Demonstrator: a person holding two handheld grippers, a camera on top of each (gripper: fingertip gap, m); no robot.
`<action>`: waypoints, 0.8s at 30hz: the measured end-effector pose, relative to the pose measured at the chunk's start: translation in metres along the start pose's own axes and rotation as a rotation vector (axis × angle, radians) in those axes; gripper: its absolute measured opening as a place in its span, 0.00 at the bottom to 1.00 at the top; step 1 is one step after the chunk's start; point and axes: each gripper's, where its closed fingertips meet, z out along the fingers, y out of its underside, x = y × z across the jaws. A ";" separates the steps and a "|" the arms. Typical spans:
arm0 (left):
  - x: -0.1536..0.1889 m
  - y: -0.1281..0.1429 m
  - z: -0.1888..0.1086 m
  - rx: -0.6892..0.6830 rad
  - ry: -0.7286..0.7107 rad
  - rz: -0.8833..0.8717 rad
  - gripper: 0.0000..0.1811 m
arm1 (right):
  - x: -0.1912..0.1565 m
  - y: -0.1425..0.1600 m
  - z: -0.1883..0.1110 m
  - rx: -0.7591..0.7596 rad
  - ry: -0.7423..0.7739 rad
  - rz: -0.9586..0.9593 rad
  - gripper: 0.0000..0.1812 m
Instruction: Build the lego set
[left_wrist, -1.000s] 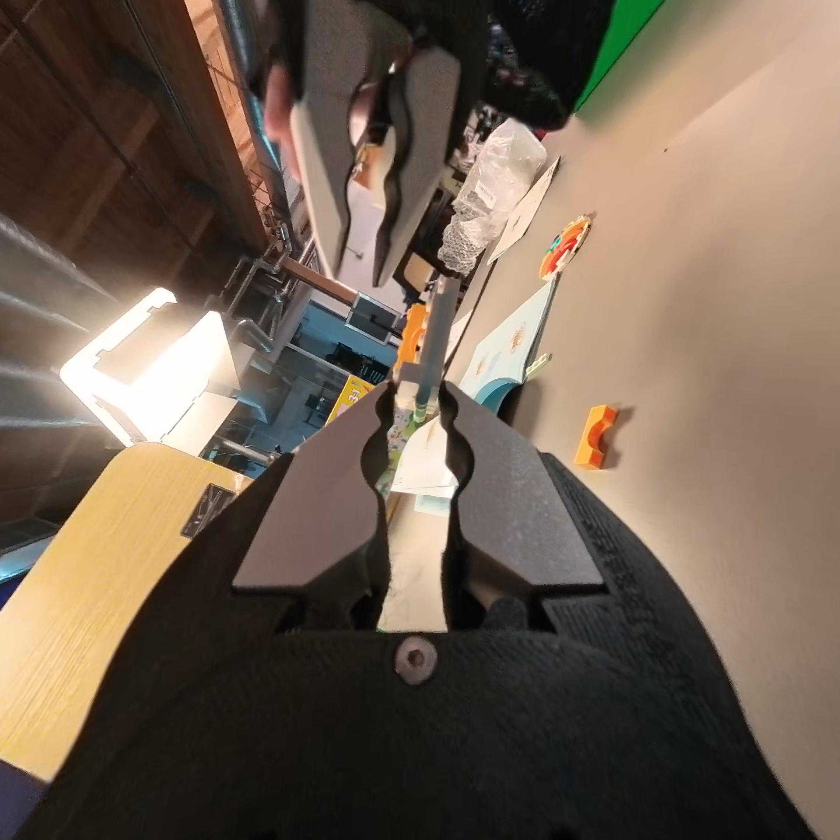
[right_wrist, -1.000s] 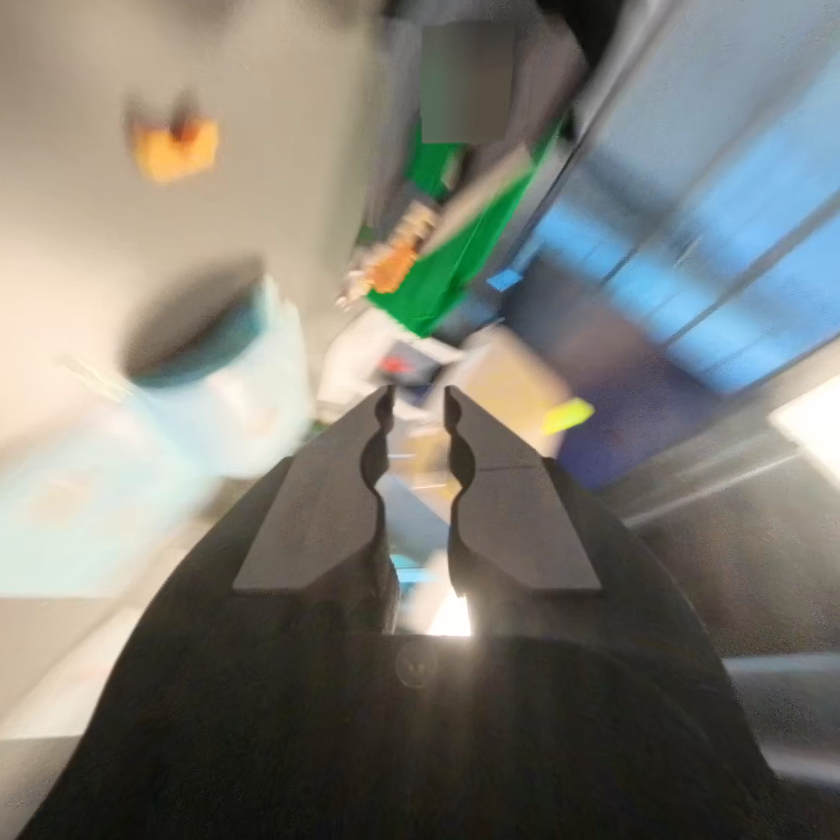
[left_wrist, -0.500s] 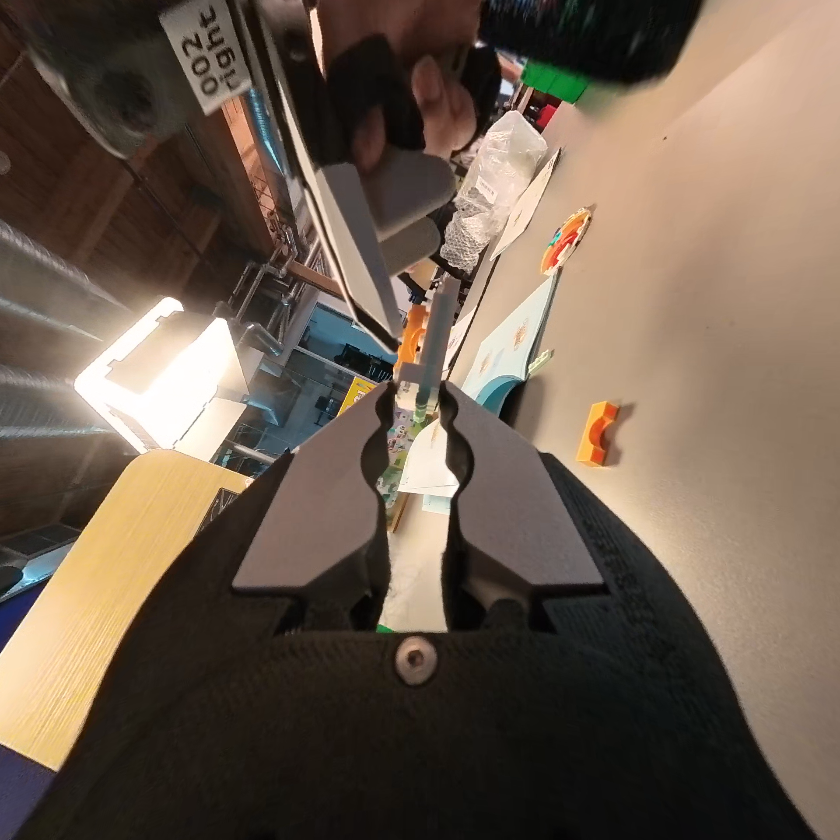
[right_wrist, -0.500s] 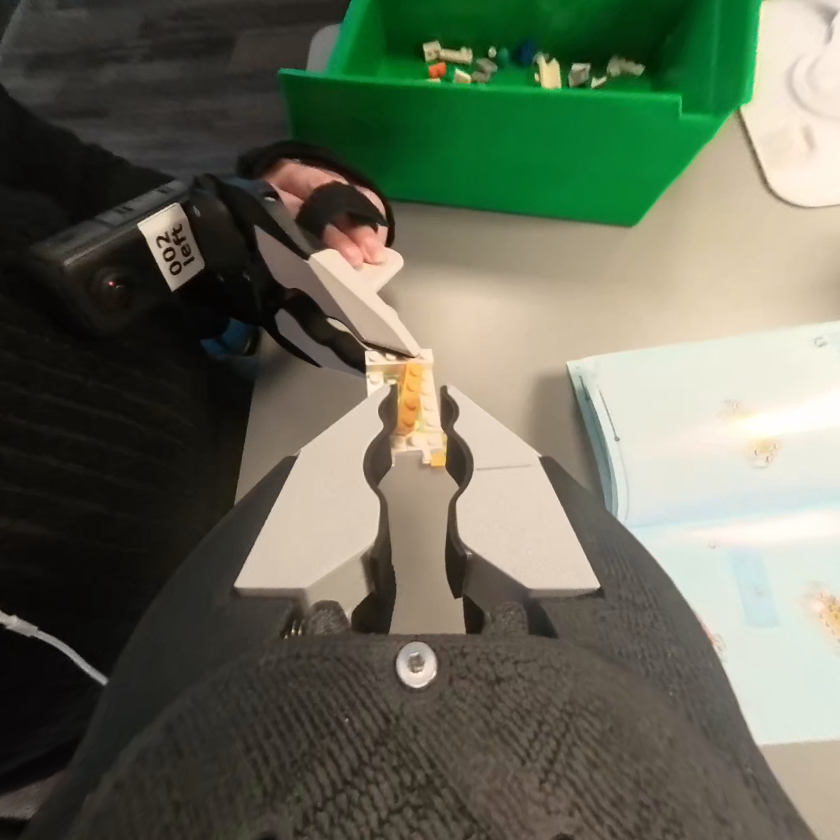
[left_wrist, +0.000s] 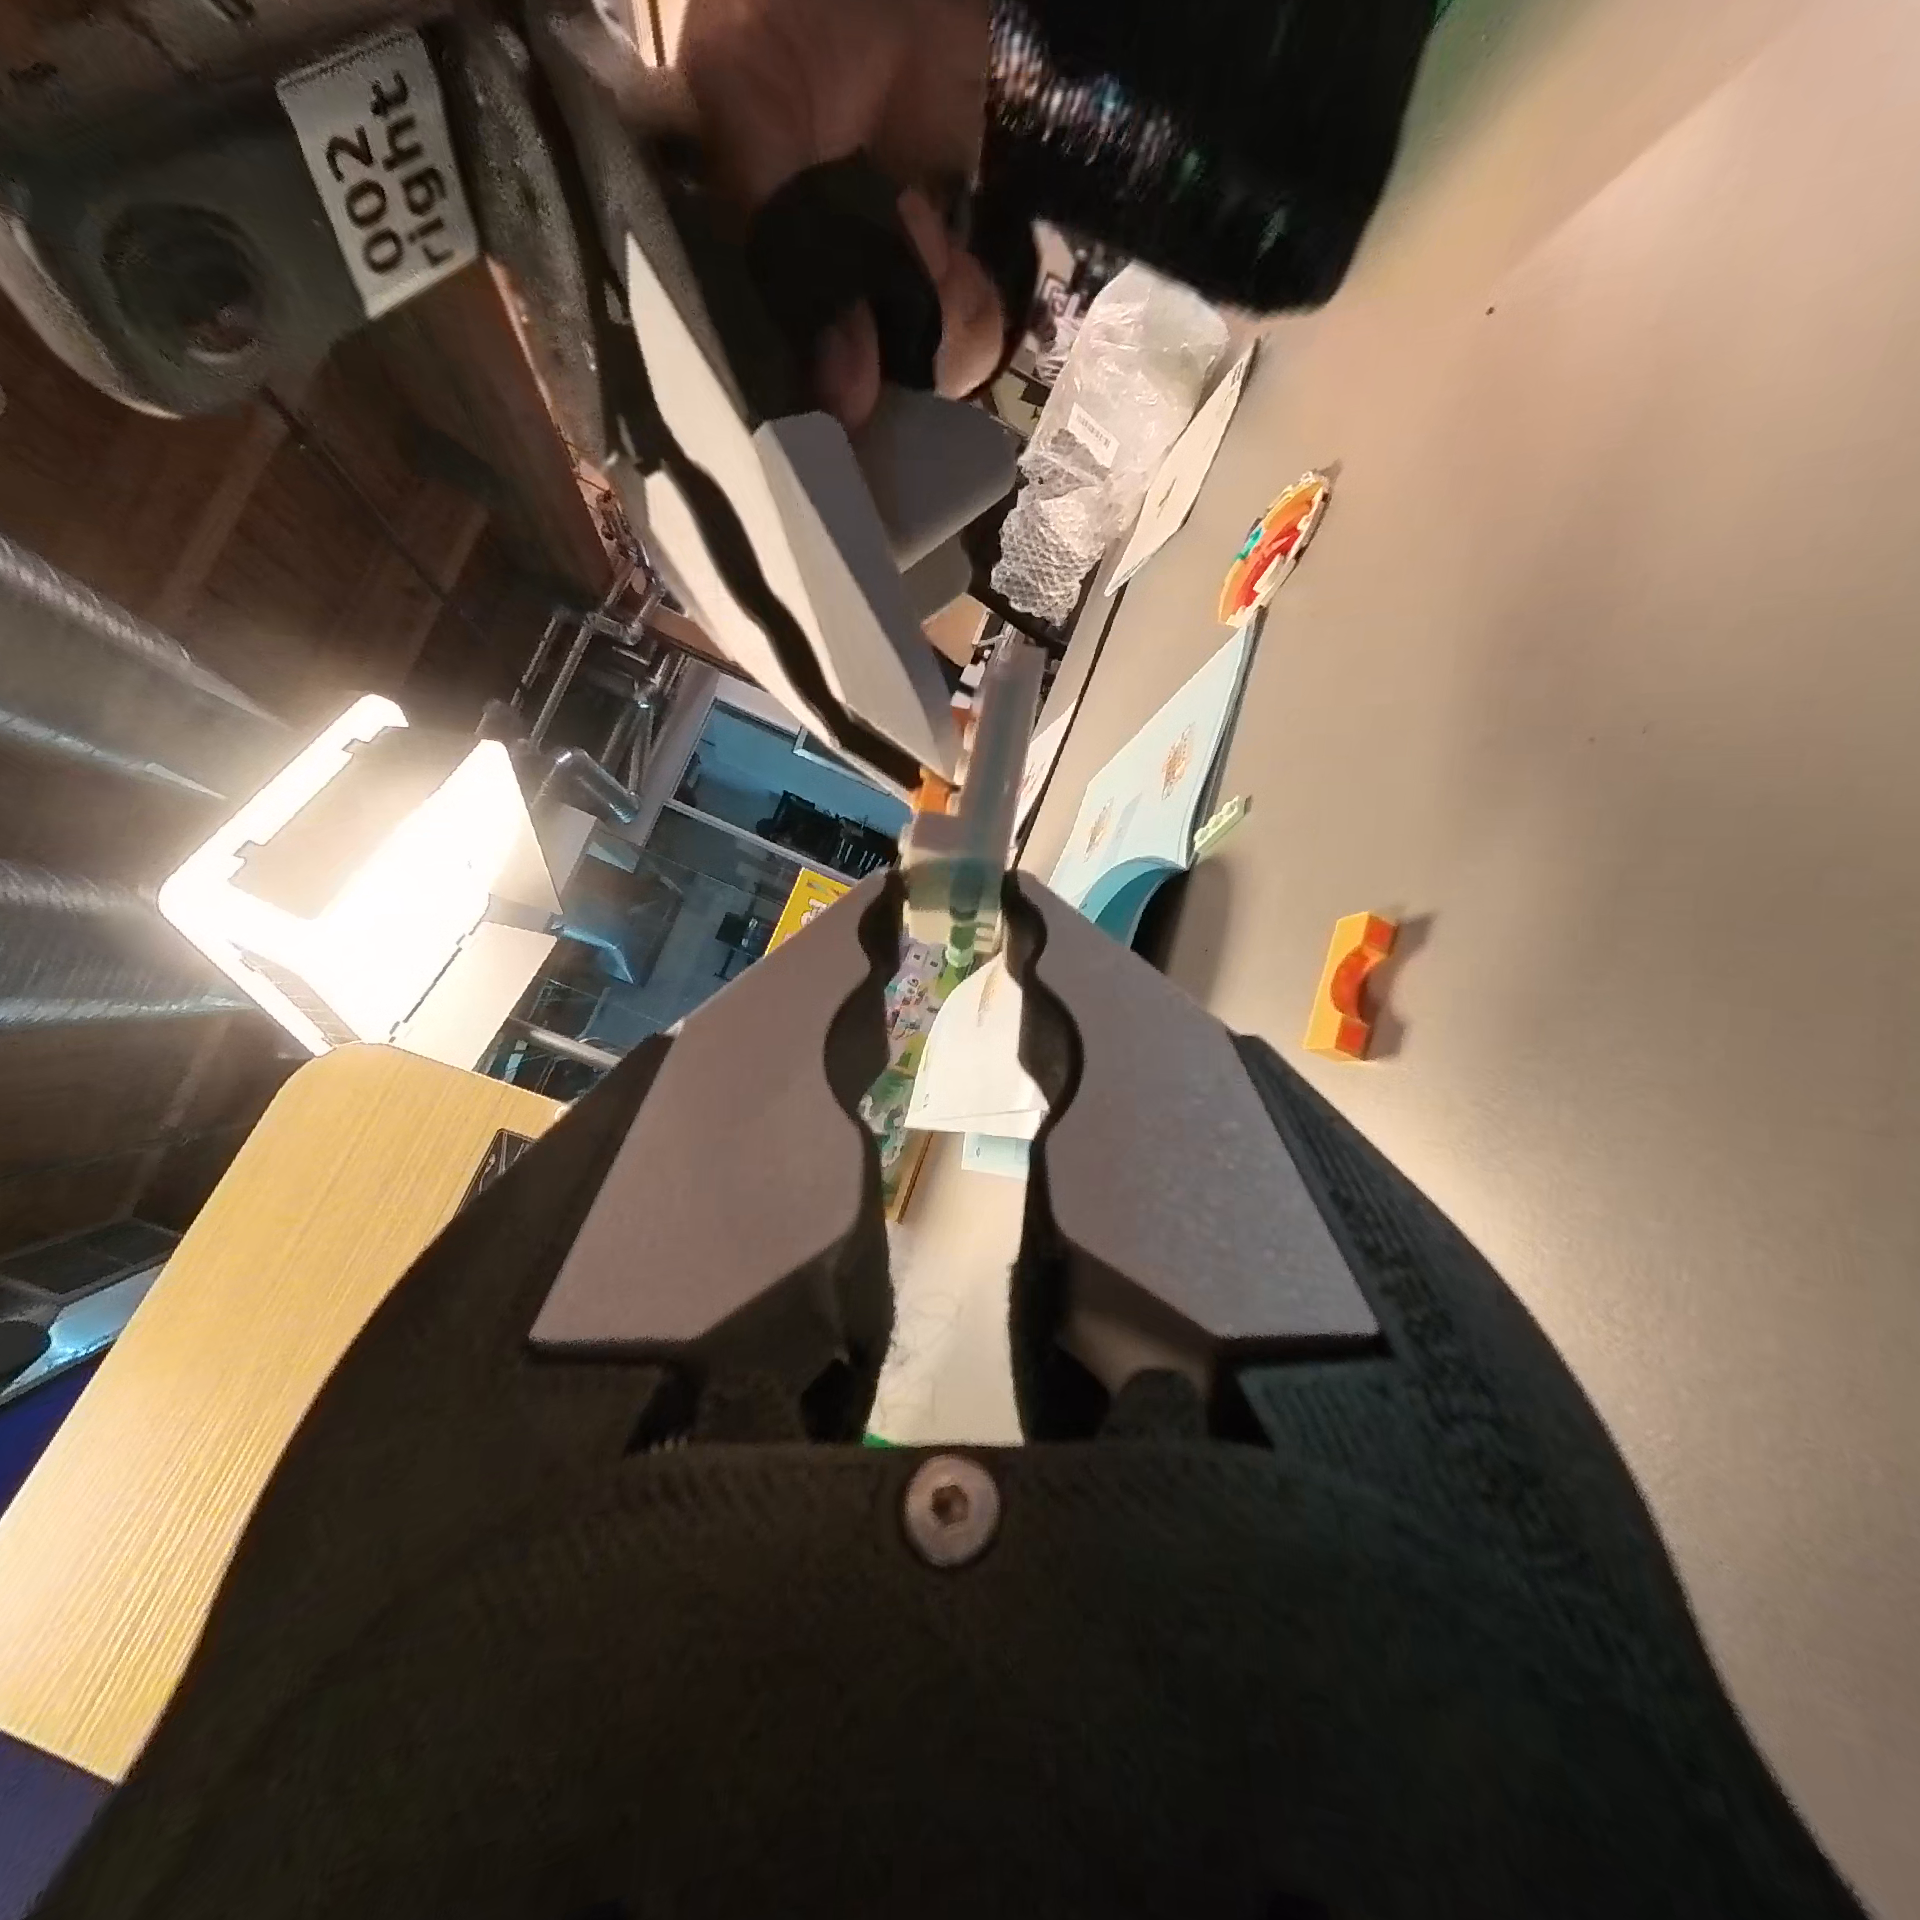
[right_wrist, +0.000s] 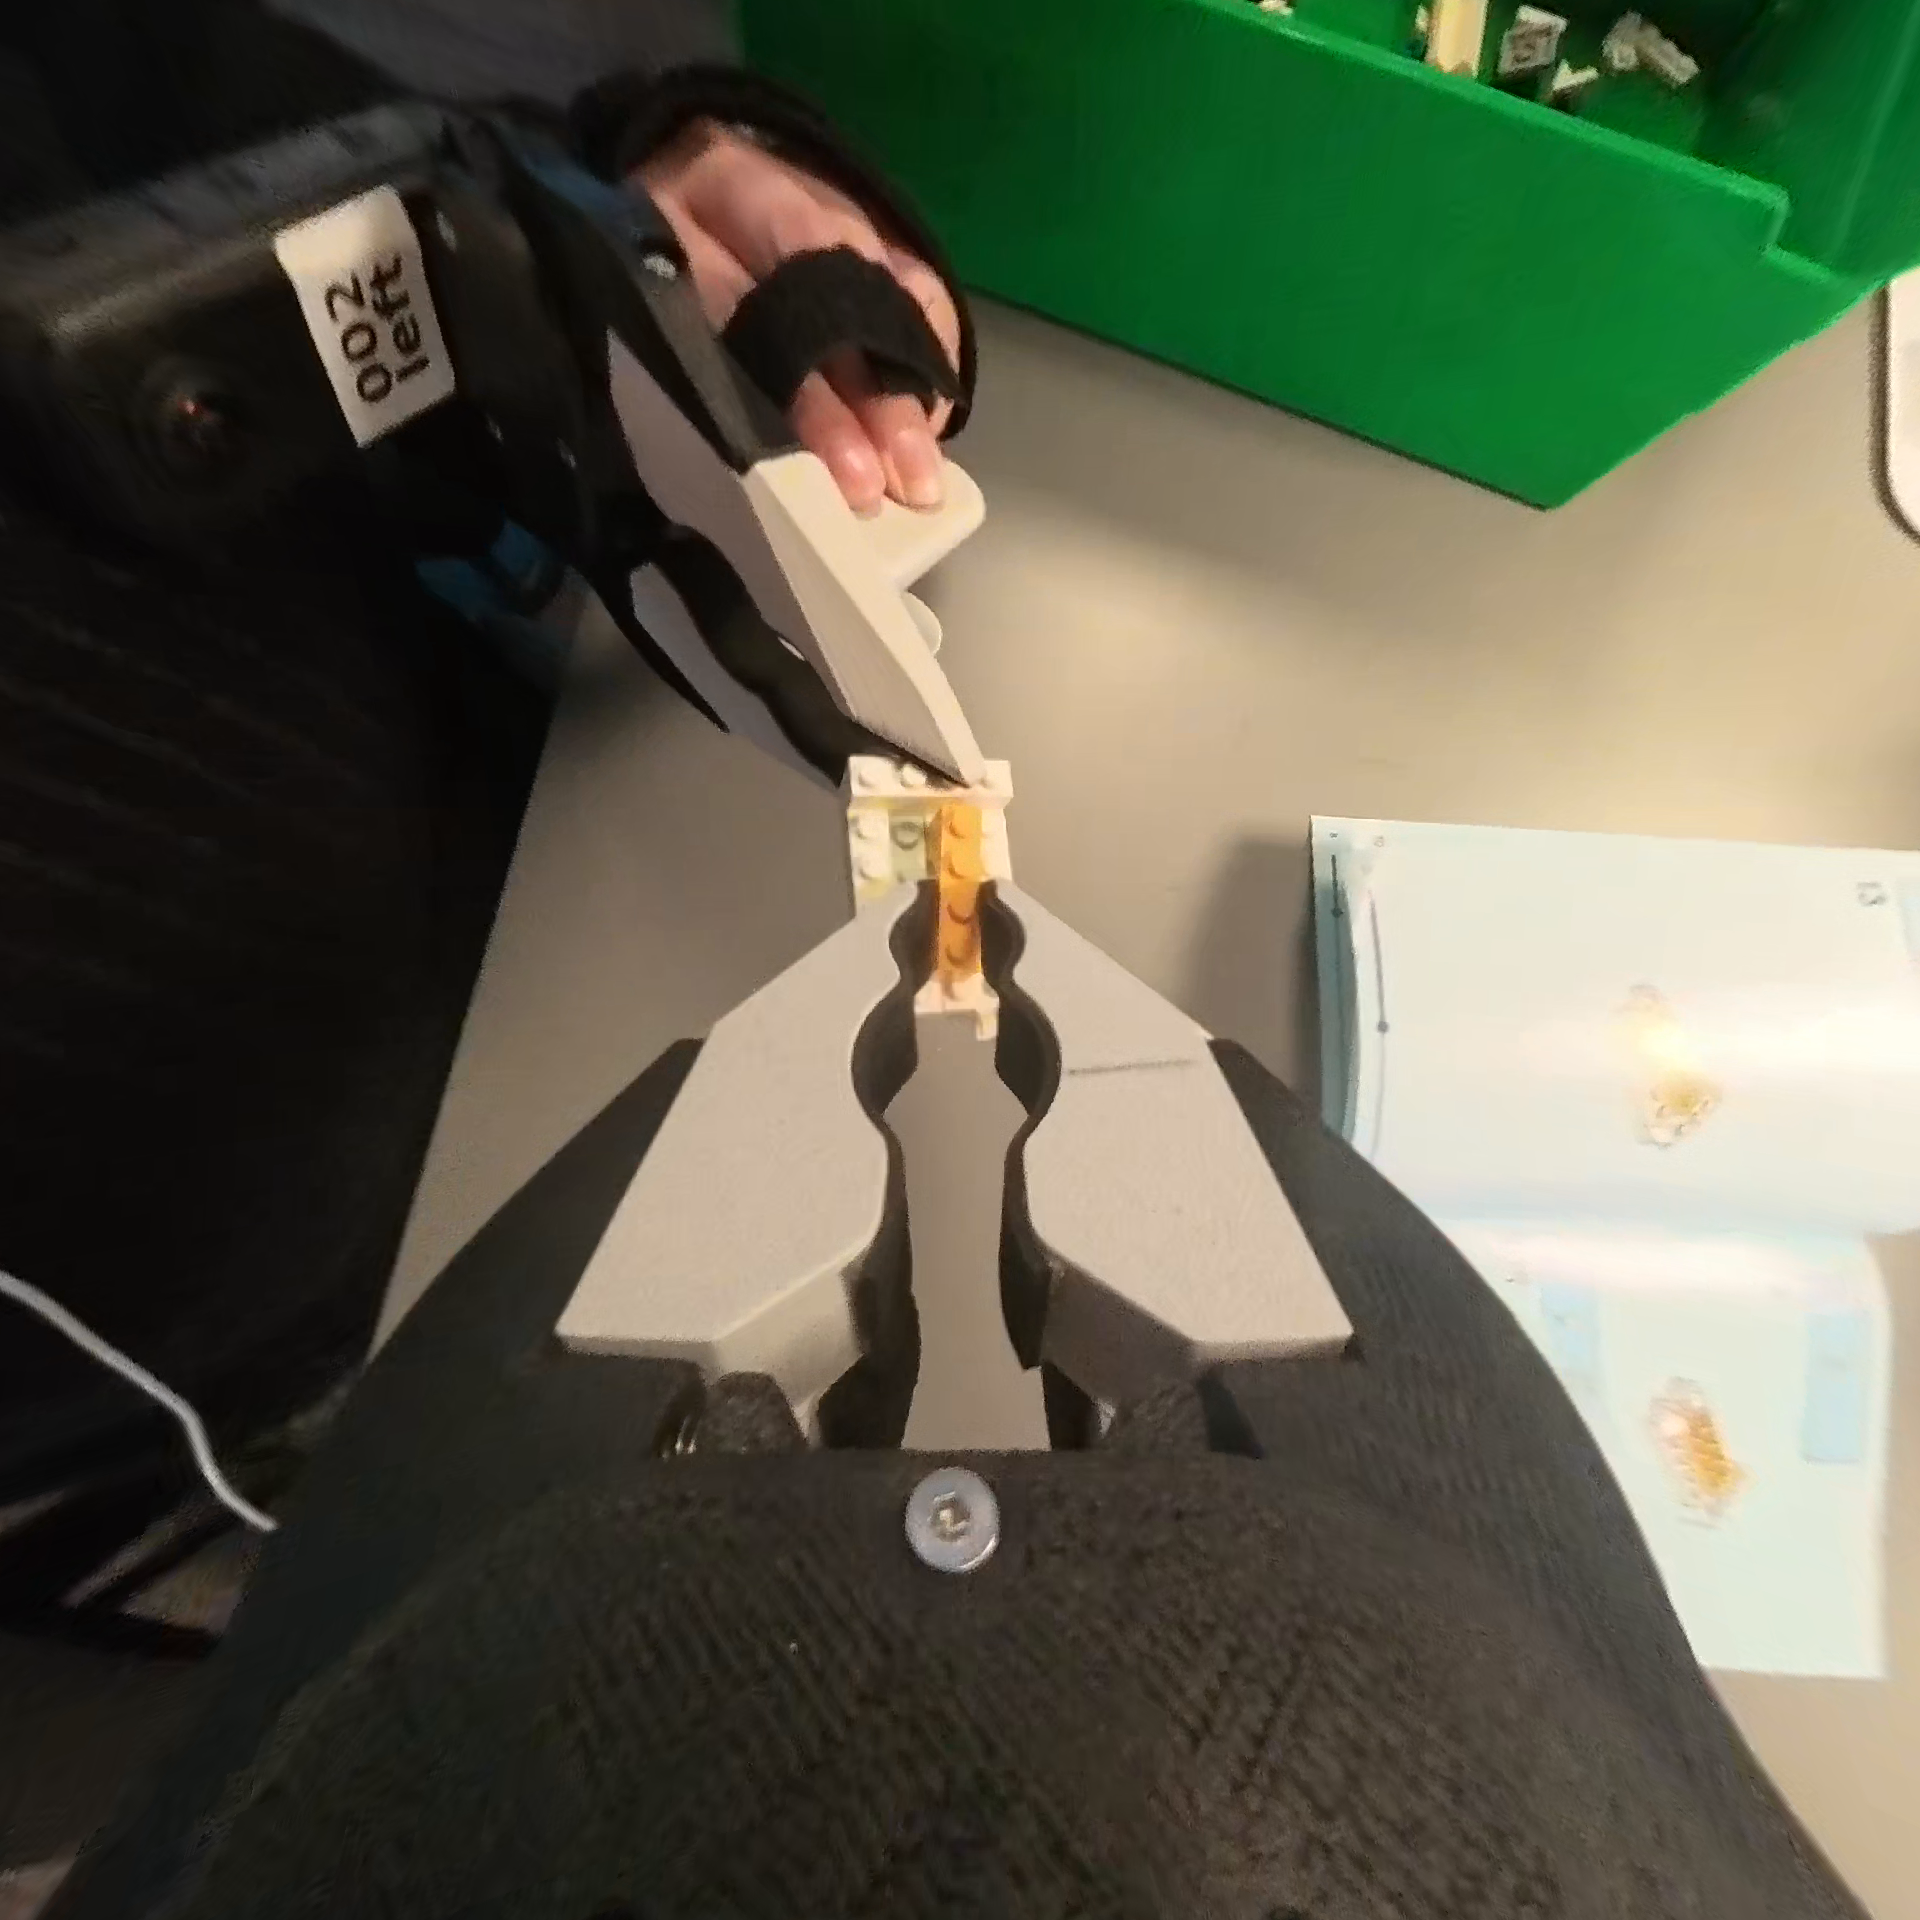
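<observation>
Lego assembly (right_wrist: 928, 842), white with an orange strip, sits mid-frame pinched by the left tool (left_wrist: 951, 894). Right tool (right_wrist: 951, 904) has swung in since a second ago and now straddles its orange end, apparently gripping, so joining can start.

A small white and orange lego build (right_wrist: 940, 868) hangs above the grey table, pinched at both ends. White plates flank a studded orange strip running lengthwise. An orange arch brick (left_wrist: 1349, 982) lies alone on the table. More loose pieces (right_wrist: 1538, 47) sit in the green bin.
</observation>
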 end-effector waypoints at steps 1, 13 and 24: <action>0.000 0.000 0.000 0.002 0.002 0.000 0.10 | 0.000 0.001 -0.001 -0.009 0.000 -0.036 0.04; 0.001 -0.004 0.000 0.025 0.010 0.003 0.10 | -0.003 0.001 -0.001 -0.016 -0.080 -0.114 0.04; 0.002 -0.004 0.000 0.025 0.014 0.006 0.10 | -0.004 0.001 0.001 -0.015 -0.096 -0.106 0.04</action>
